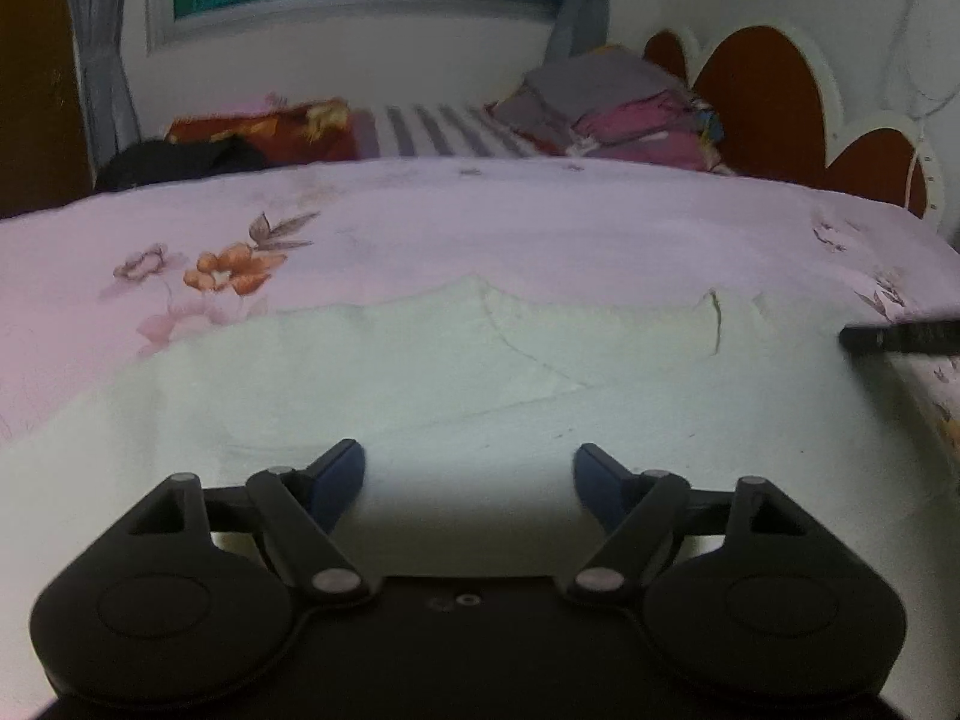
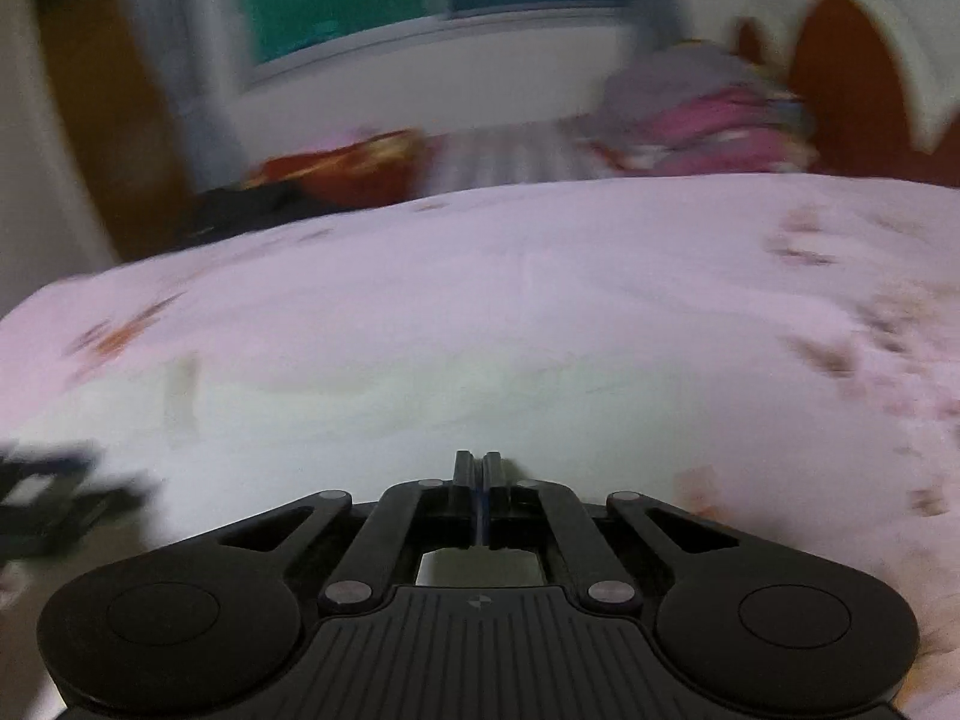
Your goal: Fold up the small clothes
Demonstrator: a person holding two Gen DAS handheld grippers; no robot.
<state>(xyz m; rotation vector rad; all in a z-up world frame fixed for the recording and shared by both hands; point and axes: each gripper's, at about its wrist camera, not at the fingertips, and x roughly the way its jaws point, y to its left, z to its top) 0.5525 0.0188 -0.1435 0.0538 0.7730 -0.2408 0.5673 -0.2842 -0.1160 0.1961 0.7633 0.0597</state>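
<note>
Lying flat on a pink floral bedsheet, a pale white garment is spread out, probably ready for folding. The left gripper hangs over its near part, jaws wide apart with nothing between them, the cloth just ahead and beneath, perhaps for a fresh grasp. The right gripper has its jaws pressed together; whether any fabric is pinched there is unclear in the blurred view, though the garment lies just ahead.

Right wrist view motion-blurred; white garment edges indistinct.

Black claw, blue fingertips
</note>
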